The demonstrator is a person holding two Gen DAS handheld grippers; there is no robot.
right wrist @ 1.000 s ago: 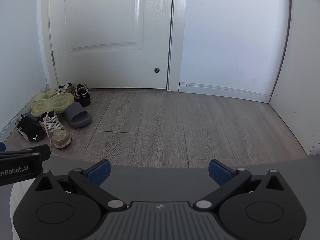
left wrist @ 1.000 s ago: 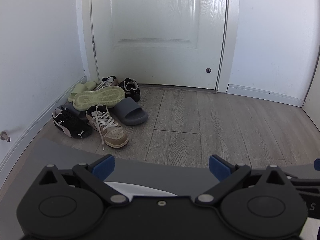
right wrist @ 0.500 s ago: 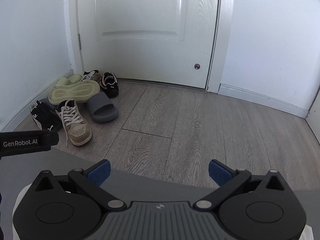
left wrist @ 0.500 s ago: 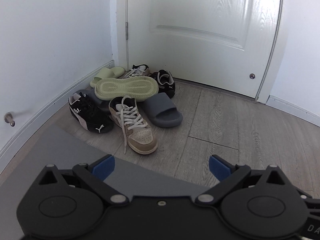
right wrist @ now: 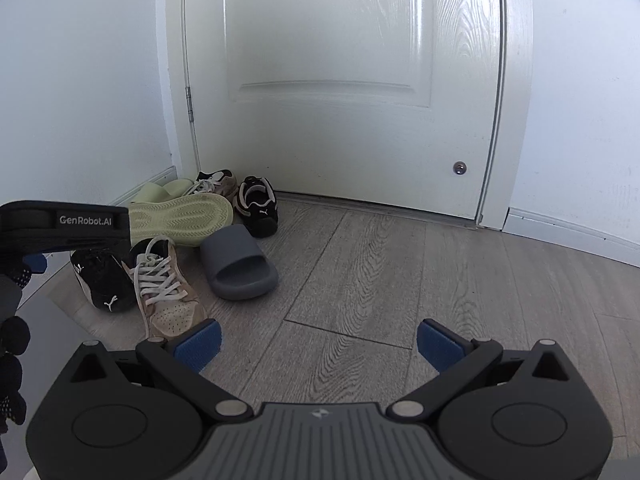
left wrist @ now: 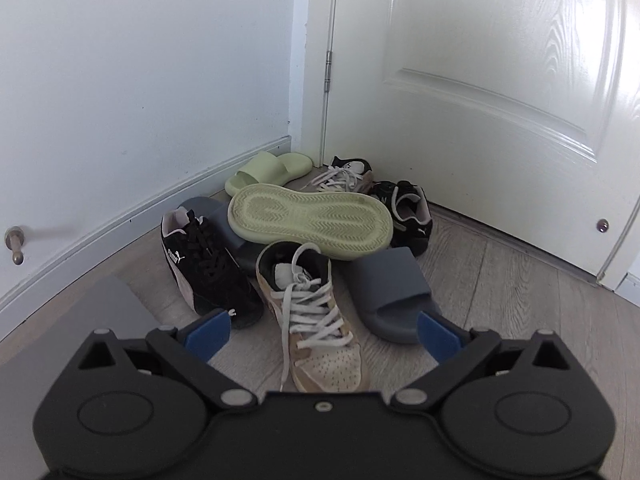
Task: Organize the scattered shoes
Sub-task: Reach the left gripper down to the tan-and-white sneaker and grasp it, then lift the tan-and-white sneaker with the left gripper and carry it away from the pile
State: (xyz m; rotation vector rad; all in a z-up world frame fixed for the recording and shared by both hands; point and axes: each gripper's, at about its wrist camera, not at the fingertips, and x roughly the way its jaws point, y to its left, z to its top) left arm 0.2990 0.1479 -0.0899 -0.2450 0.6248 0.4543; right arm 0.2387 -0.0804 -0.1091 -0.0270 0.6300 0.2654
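Note:
A pile of shoes lies in the corner by the door. A beige laced sneaker (left wrist: 316, 320) lies nearest, between the tips of my open, empty left gripper (left wrist: 324, 338). Beside it are a black Puma sneaker (left wrist: 204, 272), a grey slide (left wrist: 394, 292) and an upturned pale green slide (left wrist: 312, 220). A second green slide (left wrist: 268, 170), a second beige sneaker (left wrist: 340, 176) and a second black sneaker (left wrist: 408, 208) lie behind. My right gripper (right wrist: 318, 346) is open and empty over bare floor, right of the beige sneaker (right wrist: 164, 292) and grey slide (right wrist: 238, 268).
A white door (right wrist: 340, 80) closes the back; white walls (left wrist: 140, 80) stand to its left and right. A door stop (left wrist: 14, 242) sticks out of the left baseboard. Grey wood floor (right wrist: 420, 280) spreads to the right. The left gripper's body (right wrist: 64, 222) shows at the right view's left edge.
Both grippers have moved forward and left toward the shoe pile. The beige sneaker now sits between the left gripper's tips. Both stay open.

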